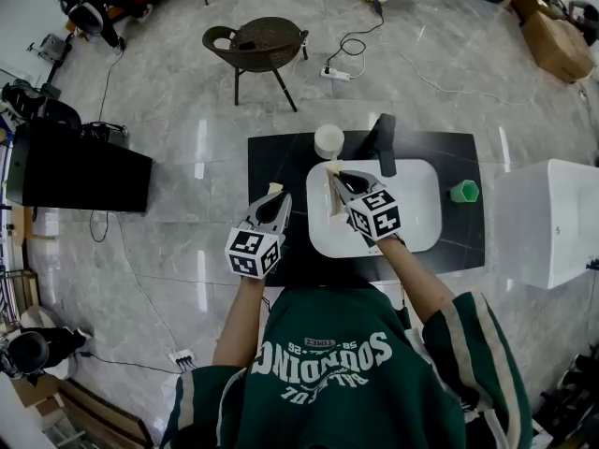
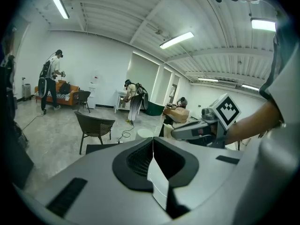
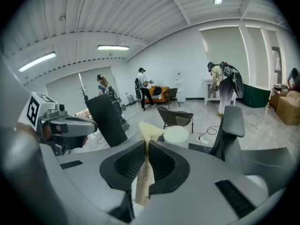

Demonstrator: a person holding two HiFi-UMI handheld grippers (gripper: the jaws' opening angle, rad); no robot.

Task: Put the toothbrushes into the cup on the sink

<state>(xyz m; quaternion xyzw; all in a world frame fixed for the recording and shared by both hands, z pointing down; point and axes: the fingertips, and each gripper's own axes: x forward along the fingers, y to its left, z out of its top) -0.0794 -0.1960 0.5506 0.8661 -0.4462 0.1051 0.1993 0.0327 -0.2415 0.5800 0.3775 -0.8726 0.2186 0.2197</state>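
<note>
Main risk: a miss at the cup (image 1: 328,141), small-mouthed, on the far part of the table (image 1: 281,157), just left of the faucet (image 1: 384,143) and beyond the sink (image 1: 412,223); easy to drop the load into the basin instead. Cause: long beige paper-wrapped toothbrush (image 3: 149,130) pinched thin in the closed right hand-held gripper (image 1: 334,178), with much of its length loose past the pads, so free to pivot or slide on release. Second risk: tipping the cup with the tip or clipping the faucet on approach; looks light, judging by sight only. Third: left hand-held gripper (image 1: 276,197) also clamped shut, on a white flat strip (image 2: 157,177); cannot tell whether wrapped toothbrush or bare wrapper, so possibly the wrong thing into the cup. Both held up over the near half of the table, right one over the sink's left edge, left one just left of it, short of the cup. Count: two hand-held grippers, two paper pieces (one each), no bare toothbrush in sight, one cup, one sink, one faucet, one small green container (image 1: 464,192) right of the sink.
</note>
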